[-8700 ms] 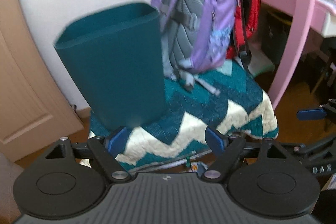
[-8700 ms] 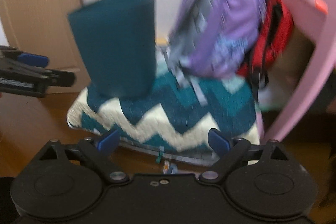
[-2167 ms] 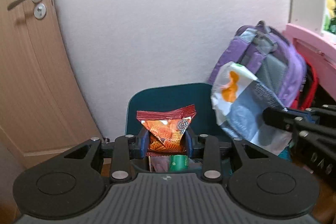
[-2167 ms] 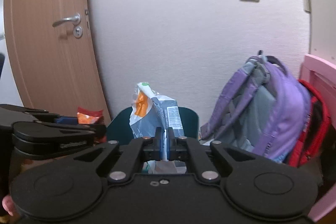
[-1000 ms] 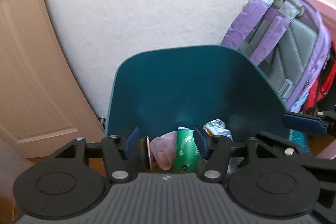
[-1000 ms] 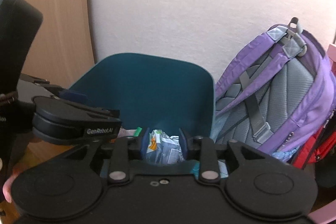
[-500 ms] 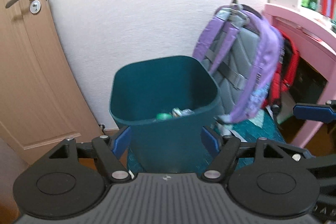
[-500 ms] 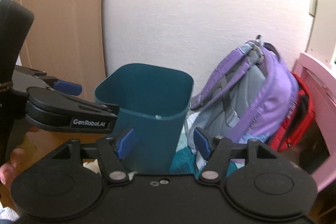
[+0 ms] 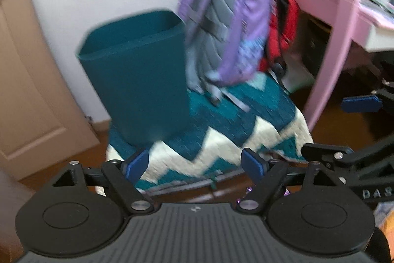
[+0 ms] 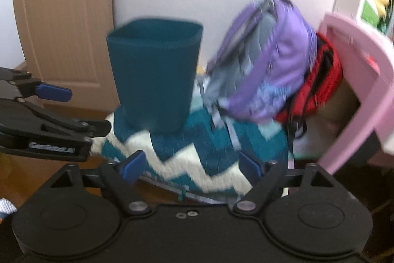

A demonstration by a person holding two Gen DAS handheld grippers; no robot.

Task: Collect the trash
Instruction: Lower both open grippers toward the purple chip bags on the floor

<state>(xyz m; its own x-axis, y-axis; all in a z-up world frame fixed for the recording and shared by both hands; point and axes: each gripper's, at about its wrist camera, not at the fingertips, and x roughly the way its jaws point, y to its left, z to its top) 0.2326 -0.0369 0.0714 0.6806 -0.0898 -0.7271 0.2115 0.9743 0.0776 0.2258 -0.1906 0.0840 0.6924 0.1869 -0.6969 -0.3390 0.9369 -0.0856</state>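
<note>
A dark teal bin point(image 9: 138, 80) stands on a teal and cream zigzag quilt point(image 9: 221, 139); it also shows in the right wrist view point(image 10: 155, 75). Its inside is hidden from this low angle. My left gripper point(image 9: 194, 164) is open and empty, low in front of the quilt's edge. My right gripper point(image 10: 189, 165) is open and empty at the same height. The left gripper also shows at the left of the right wrist view point(image 10: 49, 115). Both views are blurred.
A purple backpack point(image 9: 229, 28) leans beside the bin, with a red bag point(image 9: 280, 26) behind it. A pink desk point(image 9: 327, 6) stands at the right. A wooden door point(image 10: 64, 16) is at the left. Brown floor lies below the quilt.
Both grippers have pulled back and down from the bin, which looks farther and higher. The snack bags held 2.2 s ago went into the bin. Both jaws stay open.
</note>
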